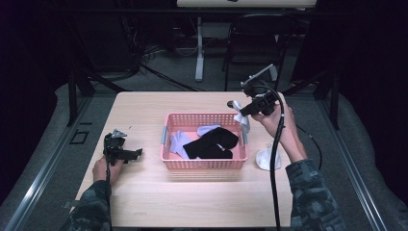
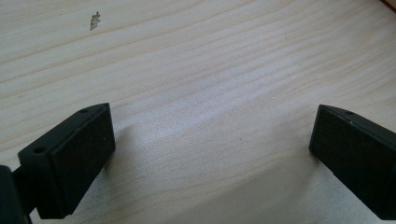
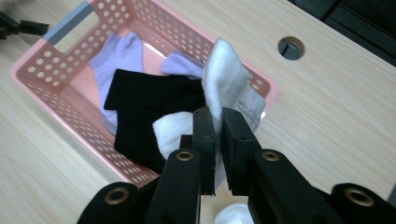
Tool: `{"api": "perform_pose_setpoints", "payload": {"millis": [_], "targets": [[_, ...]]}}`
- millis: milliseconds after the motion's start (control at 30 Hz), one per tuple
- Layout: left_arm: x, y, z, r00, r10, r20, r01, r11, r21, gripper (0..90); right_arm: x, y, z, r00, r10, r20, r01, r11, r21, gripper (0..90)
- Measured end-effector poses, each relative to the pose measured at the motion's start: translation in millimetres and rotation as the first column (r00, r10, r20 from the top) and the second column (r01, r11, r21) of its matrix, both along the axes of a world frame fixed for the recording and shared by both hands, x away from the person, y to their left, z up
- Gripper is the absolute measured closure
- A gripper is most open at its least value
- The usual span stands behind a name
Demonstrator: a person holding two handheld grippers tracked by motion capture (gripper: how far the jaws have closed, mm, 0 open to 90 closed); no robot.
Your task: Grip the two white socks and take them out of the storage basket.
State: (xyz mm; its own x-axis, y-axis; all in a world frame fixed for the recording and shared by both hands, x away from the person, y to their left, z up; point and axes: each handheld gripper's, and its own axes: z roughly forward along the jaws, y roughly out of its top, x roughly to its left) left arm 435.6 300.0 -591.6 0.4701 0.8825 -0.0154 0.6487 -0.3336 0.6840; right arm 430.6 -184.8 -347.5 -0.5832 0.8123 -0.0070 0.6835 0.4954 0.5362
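A pink basket (image 1: pixel 171 164) (image 3: pixel 42 70) stands at the table's middle and holds black socks (image 1: pixel 211 143) (image 3: pixel 149 100) and lilac socks (image 1: pixel 179 142) (image 3: pixel 116 51). My right gripper (image 1: pixel 236 109) (image 3: pixel 218 135) is shut on a white sock (image 1: pixel 244 121) (image 3: pixel 229 88), held up over the basket's right end. Another white sock (image 1: pixel 263 159) (image 3: pixel 233 215) lies on the table to the right of the basket. My left gripper (image 1: pixel 134 154) (image 2: pixel 210 154) rests low on the table left of the basket, open, with bare wood between its jaws.
The wooden table (image 1: pixel 144 110) has a round cable hole (image 3: pixel 291 47) near its far edge. A chair (image 1: pixel 255 38) and a desk leg (image 1: pixel 198 53) stand beyond the table on the floor. A small mark (image 2: pixel 95 21) shows on the wood.
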Motion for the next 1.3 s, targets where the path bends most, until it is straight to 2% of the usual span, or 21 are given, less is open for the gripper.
{"api": "perform_pose_setpoints", "payload": {"millis": [400, 567, 767, 867, 1033, 1067, 1133, 1167, 1300], "targets": [[-0.1, 0.0, 0.1, 1.0000, 0.000, -0.002, 0.000, 1.0000, 0.000, 0.0, -8.1, -43.3, -3.2, 0.9976, -0.069, -0.004, 0.069, 0.998, 0.013, 84.5], [-0.1, 0.3, 0.5, 1.0000, -0.003, -0.007, 0.003, 1.0000, 0.001, 0.0, -10.3, -54.5, -6.2, 0.9961, -0.089, -0.004, 0.089, 0.996, 0.023, 84.5], [-0.1, 0.3, 0.5, 1.0000, -0.003, -0.007, 0.003, 1.0000, 0.000, 0.0, -11.8, -65.0, -13.3, 0.9930, -0.118, -0.004, 0.118, 0.993, 0.009, 84.4], [-0.1, 0.3, 0.5, 1.0000, -0.003, -0.007, 0.003, 1.0000, 0.000, 0.0, -13.7, -73.4, -22.1, 0.9901, -0.140, -0.012, 0.140, 0.990, -0.028, 84.5], [-0.1, 0.3, 0.5, 1.0000, -0.003, -0.007, 0.003, 1.0000, 0.000, 0.0, -17.2, -82.1, -35.3, 0.9865, -0.163, -0.022, 0.161, 0.986, -0.052, 84.5], [-0.1, 0.3, 0.6, 1.0000, -0.003, -0.007, 0.003, 1.0000, 0.000, 0.0, -17.4, -83.9, -38.0, 0.9855, -0.168, -0.021, 0.166, 0.983, -0.072, 84.5], [-0.1, 0.3, 0.5, 1.0000, -0.003, -0.007, 0.003, 1.0000, 0.001, 0.0, -17.5, -85.5, -44.4, 0.9837, -0.176, -0.036, 0.173, 0.982, -0.078, 84.5], [-0.1, 0.3, 0.6, 1.0000, -0.003, -0.007, 0.003, 1.0000, 0.001, 0.0, -17.3, -85.9, -47.0, 0.9839, -0.174, -0.043, 0.169, 0.981, -0.096, 84.5], [-0.1, 0.3, 0.5, 1.0000, -0.003, -0.007, 0.003, 1.0000, 0.000, 0.0, -16.7, -82.5, -62.1, 0.9828, -0.177, -0.053, 0.172, 0.981, -0.094, 84.5]]}}
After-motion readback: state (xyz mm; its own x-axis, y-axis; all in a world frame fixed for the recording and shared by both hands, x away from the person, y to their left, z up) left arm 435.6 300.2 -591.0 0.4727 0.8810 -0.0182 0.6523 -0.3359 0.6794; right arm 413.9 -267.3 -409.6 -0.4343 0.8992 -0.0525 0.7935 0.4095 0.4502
